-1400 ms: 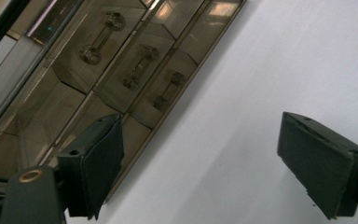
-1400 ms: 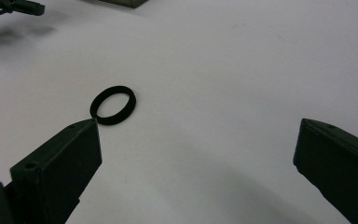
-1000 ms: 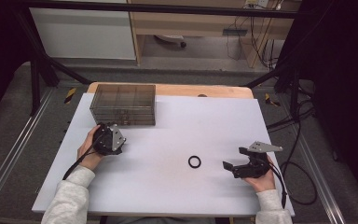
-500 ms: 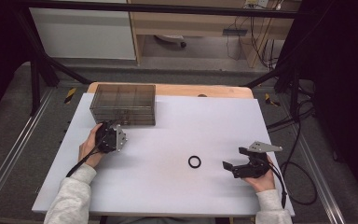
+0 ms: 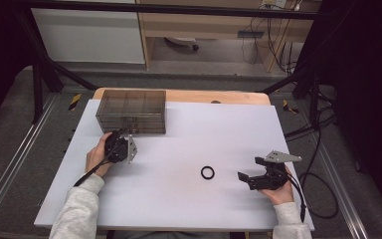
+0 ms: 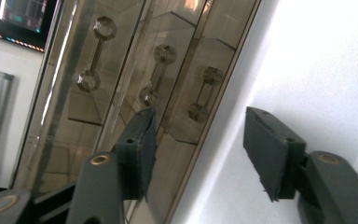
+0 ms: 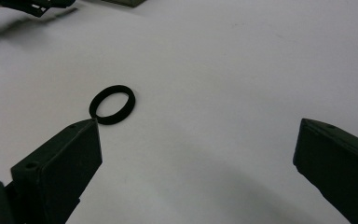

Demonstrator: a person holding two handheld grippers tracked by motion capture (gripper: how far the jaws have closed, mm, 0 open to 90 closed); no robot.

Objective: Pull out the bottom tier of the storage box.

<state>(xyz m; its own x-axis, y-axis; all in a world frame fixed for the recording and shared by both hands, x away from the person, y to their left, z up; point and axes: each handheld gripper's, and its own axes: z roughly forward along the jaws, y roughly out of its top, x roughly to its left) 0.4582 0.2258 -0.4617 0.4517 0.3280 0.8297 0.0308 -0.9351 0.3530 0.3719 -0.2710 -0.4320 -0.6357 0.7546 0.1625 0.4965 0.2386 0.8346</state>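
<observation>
Drawer box [image 5: 131, 110] before left hand-held gripper [image 5: 121, 134]

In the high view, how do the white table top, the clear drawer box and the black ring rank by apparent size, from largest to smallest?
1. White table top, by far the largest.
2. Clear drawer box, mid-sized, at the far left of the top.
3. Black ring, the smallest, lying on the top.

Dim lab corner, grey floor

White-topped desk [image 5: 179, 199] on grey carpet [image 5: 10, 149], wooden bench [image 5: 204, 25] far behind, cables [image 5: 323, 164] trailing on the right.
</observation>
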